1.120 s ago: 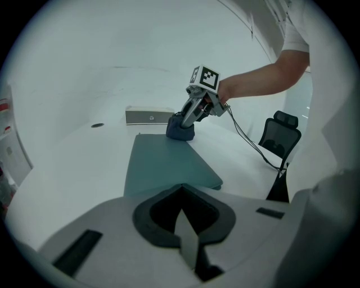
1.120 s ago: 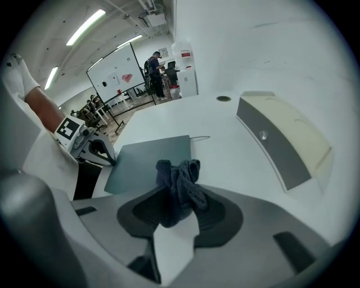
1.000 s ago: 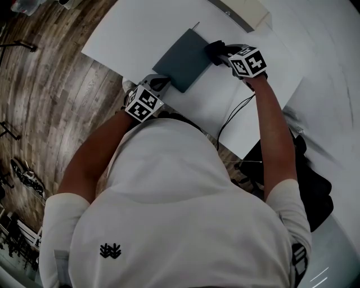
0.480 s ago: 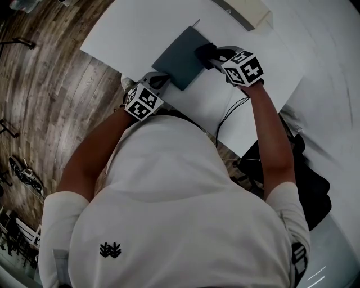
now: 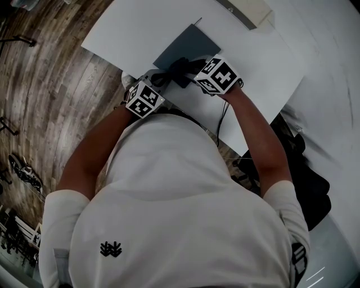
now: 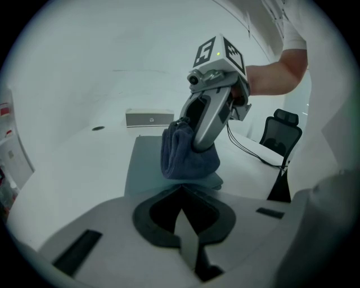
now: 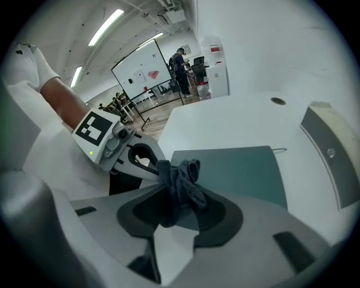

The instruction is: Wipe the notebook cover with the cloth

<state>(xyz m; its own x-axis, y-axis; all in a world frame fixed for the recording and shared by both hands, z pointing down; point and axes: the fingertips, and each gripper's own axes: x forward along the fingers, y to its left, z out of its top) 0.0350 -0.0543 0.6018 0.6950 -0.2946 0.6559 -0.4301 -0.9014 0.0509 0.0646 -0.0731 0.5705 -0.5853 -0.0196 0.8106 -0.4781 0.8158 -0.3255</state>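
Note:
A dark teal notebook (image 5: 190, 45) lies flat on the white table (image 5: 135, 28). My right gripper (image 5: 188, 70) is shut on a bunched dark blue cloth (image 5: 178, 67), which presses on the cover's near end. In the right gripper view the cloth (image 7: 181, 183) hangs from my jaws over the notebook (image 7: 242, 171). My left gripper (image 5: 158, 80) sits at the notebook's near corner, jaws closed on its edge. The left gripper view has the cloth (image 6: 185, 160) and right gripper (image 6: 198, 147) just beyond my tips, on the notebook (image 6: 143, 163).
A grey box (image 5: 247, 11) lies at the table's far edge, also visible as a box (image 6: 149, 118) beyond the notebook. A black cable (image 5: 222, 121) runs off the near edge. A dark office chair (image 6: 284, 126) stands to the right. Wooden floor (image 5: 50, 84) borders the left.
My right gripper has dragged the cloth from the notebook's far right side across the cover to its near end, close to the left gripper. The left gripper has stayed put.

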